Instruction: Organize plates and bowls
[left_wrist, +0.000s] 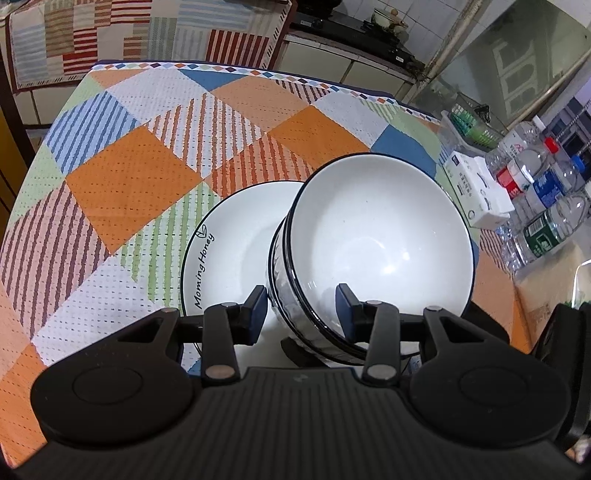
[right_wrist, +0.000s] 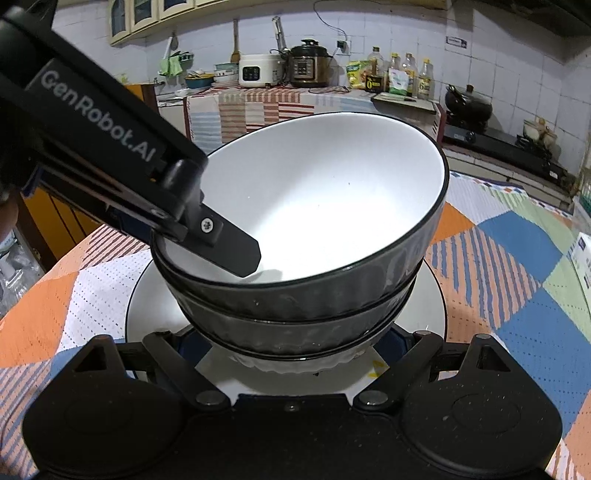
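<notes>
The left gripper (left_wrist: 301, 308) clamps the near walls of two nested white bowls (left_wrist: 376, 251), tilted over a "Morning Honey" plate (left_wrist: 229, 240) just beyond its jaws. The right gripper (right_wrist: 291, 350) stands wide open, its jaws flanking the bowls' base without visibly touching.

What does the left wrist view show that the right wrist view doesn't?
Only the left: the "Morning Honey" lettering on the plate and the water bottles at the table's edge. Only the right: the left tongs' finger inside the top bowl, and the rice cooker. Both: stacked bowls tilted on the plate, on the patchwork cloth.
</notes>
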